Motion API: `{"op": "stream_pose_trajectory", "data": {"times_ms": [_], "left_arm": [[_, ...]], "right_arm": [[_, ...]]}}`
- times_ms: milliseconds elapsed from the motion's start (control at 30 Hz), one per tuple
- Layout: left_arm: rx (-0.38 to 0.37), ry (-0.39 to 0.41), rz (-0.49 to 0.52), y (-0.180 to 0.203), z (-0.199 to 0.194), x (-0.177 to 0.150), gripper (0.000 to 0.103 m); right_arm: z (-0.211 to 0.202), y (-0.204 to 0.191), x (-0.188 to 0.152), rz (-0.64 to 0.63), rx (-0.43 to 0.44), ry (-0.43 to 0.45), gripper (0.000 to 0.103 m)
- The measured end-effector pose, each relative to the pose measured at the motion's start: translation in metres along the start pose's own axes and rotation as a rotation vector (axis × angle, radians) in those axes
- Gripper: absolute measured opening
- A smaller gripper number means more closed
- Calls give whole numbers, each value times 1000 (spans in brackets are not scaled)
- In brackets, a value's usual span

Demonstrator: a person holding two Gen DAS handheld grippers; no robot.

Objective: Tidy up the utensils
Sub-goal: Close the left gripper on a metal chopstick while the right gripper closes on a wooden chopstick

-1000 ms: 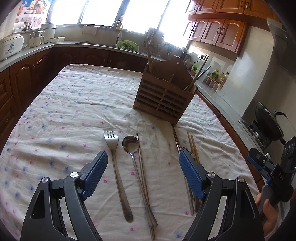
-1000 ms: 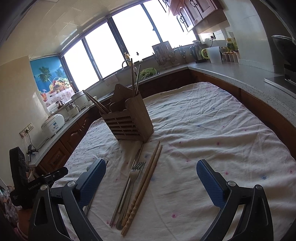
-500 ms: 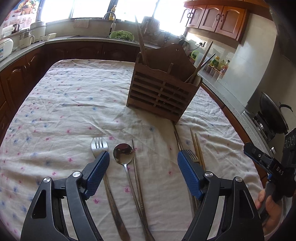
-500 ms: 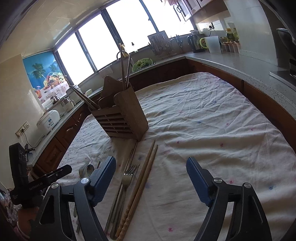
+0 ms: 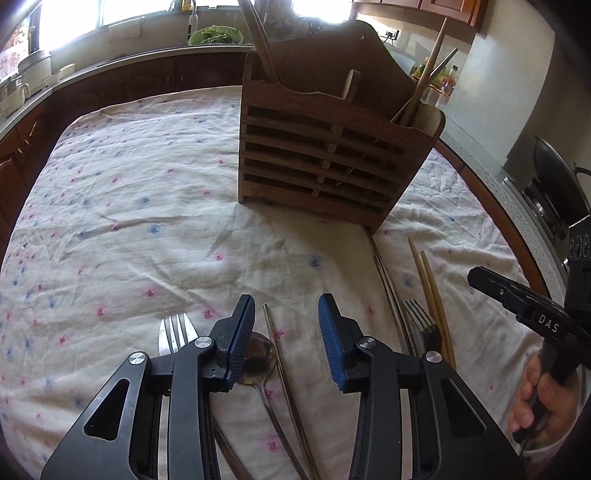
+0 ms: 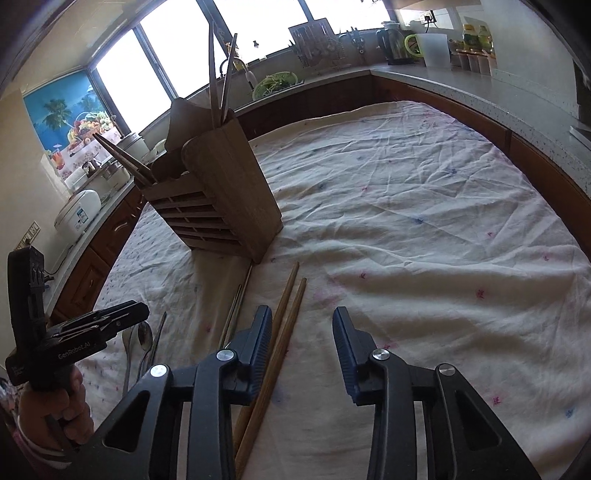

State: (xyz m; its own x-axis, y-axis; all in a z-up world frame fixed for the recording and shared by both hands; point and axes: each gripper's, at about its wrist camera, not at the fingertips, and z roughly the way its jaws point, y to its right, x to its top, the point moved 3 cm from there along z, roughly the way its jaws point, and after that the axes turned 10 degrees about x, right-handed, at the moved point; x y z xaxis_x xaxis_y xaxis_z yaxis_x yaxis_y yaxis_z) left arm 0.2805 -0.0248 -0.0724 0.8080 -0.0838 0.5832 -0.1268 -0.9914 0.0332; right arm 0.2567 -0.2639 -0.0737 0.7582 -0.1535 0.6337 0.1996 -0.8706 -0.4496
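Note:
A slatted wooden utensil holder stands on the flowered tablecloth with chopsticks inside. My left gripper hangs low over a spoon and thin metal chopsticks, which lie between its closing jaws, untouched. A fork lies just left of it. My right gripper is closing too, with a pair of wooden chopsticks on the cloth between its jaws, close to the left finger. Another fork and a metal pair lie beside them.
Dark wood cabinets and a grey counter ring the table. A rice cooker sits on the left, a green colander by the sink, a wok on the stove at right. A hand holds the right gripper's handle.
Both grippers have moved forward and down toward the utensils, and both pairs of jaws have narrowed a lot. The holder looms larger in both views.

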Motion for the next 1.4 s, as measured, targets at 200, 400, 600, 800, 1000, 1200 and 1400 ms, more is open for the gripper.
{"op": "stream_pose_trajectory", "data": {"times_ms": [200,400,600,800,1000,1200,1400], "left_arm": [[-3,-64,20,2,17,-7,26],[7,-90,54,5,20,-15,22],[47,-90,106,15,23,-11,21],[82,-58,141,26,23,-14,14],[86,-56,147,32,24,-14,6],[26,-50,91,26,11,-16,3],[-34,29,49,26,-31,-12,3]], "right_arm": [[32,2,4,-10,-30,-61,27],[46,0,2,-42,-63,-89,23],[54,-3,7,-85,-92,-100,23],[63,-17,4,-180,-175,-116,23],[61,-17,4,-175,-160,-112,7],[41,-12,7,-89,-67,-73,6],[1,-21,17,-80,-16,10,5]]}}
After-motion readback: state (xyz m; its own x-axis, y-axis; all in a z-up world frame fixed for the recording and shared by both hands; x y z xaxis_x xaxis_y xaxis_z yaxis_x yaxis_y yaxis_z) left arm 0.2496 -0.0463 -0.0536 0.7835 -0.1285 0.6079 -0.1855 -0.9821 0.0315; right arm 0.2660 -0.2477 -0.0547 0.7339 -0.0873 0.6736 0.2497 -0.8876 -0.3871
